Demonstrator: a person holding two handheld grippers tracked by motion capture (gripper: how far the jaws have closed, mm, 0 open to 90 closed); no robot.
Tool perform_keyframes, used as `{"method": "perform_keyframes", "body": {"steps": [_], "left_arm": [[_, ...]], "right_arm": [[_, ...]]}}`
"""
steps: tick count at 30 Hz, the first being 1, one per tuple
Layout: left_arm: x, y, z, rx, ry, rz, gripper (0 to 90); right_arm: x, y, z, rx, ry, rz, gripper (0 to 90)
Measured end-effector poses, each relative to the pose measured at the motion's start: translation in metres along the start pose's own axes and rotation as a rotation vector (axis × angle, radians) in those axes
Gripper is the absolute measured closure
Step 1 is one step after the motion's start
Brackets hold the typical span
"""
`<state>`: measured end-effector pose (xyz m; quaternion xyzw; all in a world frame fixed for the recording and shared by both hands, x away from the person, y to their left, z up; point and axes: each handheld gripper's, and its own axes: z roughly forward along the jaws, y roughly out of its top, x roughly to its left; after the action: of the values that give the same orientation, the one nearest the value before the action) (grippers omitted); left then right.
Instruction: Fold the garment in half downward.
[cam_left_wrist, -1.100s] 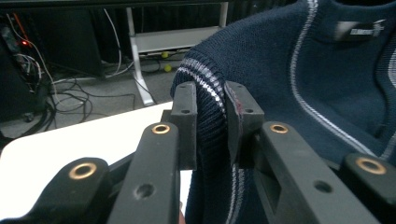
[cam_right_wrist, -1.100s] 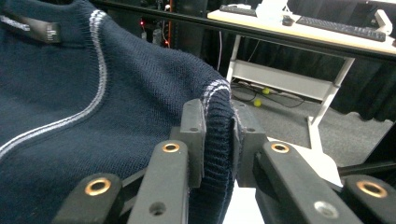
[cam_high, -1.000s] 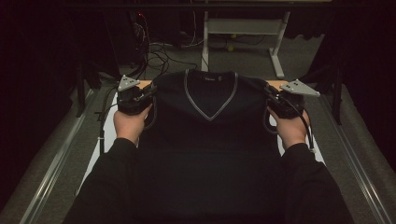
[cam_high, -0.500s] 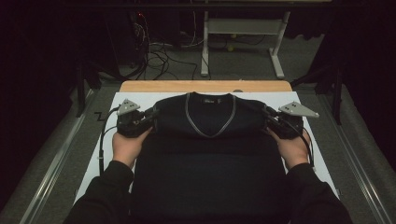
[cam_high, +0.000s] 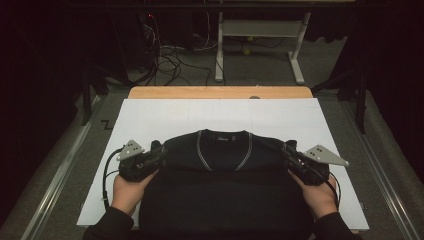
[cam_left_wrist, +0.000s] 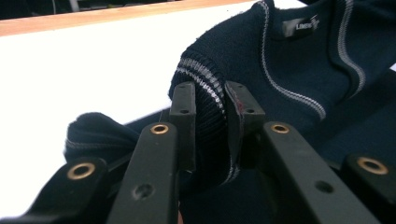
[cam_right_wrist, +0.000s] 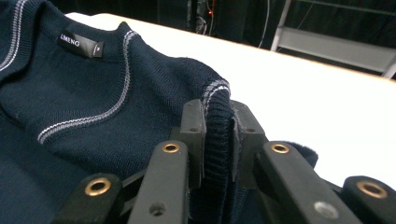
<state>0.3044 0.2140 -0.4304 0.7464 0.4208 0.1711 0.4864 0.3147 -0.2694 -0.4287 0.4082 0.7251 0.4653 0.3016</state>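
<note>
Navy sweater (cam_high: 225, 180) lies lower centre of the high view on the white board (cam_high: 150, 120), collar twd top. Left gripper (cam_left_wrist: 209, 114) pinches a ribbed shoulder edge, right gripper (cam_right_wrist: 218, 126) the other: symmetric grip prob. keeps the fabric taut & square for folding.

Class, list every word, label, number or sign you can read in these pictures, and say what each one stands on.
"IMENG", white letters on the black neck label inside the collar of the navy sweater, read in the right gripper view.
"LIMEN", with the end cut off by a fold, on the same label in the left gripper view.
A small mark beside the brand on that label: too small to read.
A dark "Z"-like mark on the floor by the white board's far left corner.
</note>
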Motion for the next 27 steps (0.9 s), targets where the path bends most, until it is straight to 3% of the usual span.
{"method": "perform_keyframes", "body": {"steps": [6, 9, 12, 14, 20, 23, 25, 26, 27], "left_arm": [[-0.019, -0.024, -0.017, -0.001, -0.011, 0.080, 71.3], [-0.025, -0.037, -0.027, -0.013, -0.043, 0.059, 71.3], [-0.032, -0.042, -0.034, -0.003, -0.055, 0.054, 71.3], [-0.036, -0.045, -0.040, -0.015, -0.084, 0.027, 71.2], [-0.053, -0.048, -0.060, -0.014, -0.095, 0.054, 71.0], [-0.056, -0.054, -0.063, 0.027, -0.072, 0.078, 70.9], [-0.050, -0.060, -0.057, 0.082, -0.075, 0.050, 70.4], [-0.046, -0.063, -0.053, 0.114, -0.081, 0.025, 69.7], [-0.044, -0.065, -0.049, 0.139, -0.085, 0.015, 69.7]], "right_arm": [[0.008, -0.020, -0.020, -0.011, 0.023, 0.006, 78.5], [0.016, -0.025, -0.034, -0.015, 0.039, -0.023, 78.4], [0.020, -0.031, -0.047, -0.013, 0.054, -0.014, 78.4], [0.023, -0.035, -0.057, -0.016, 0.064, -0.010, 78.4], [0.029, -0.041, -0.081, -0.022, 0.059, 0.007, 78.4], [0.031, -0.046, -0.087, -0.001, 0.068, 0.017, 78.4], [0.031, -0.049, -0.085, 0.024, 0.070, 0.017, 78.4], [0.030, -0.052, -0.080, 0.066, 0.076, 0.017, 77.9], [0.030, -0.052, -0.080, 0.066, 0.076, 0.017, 77.9]]}}
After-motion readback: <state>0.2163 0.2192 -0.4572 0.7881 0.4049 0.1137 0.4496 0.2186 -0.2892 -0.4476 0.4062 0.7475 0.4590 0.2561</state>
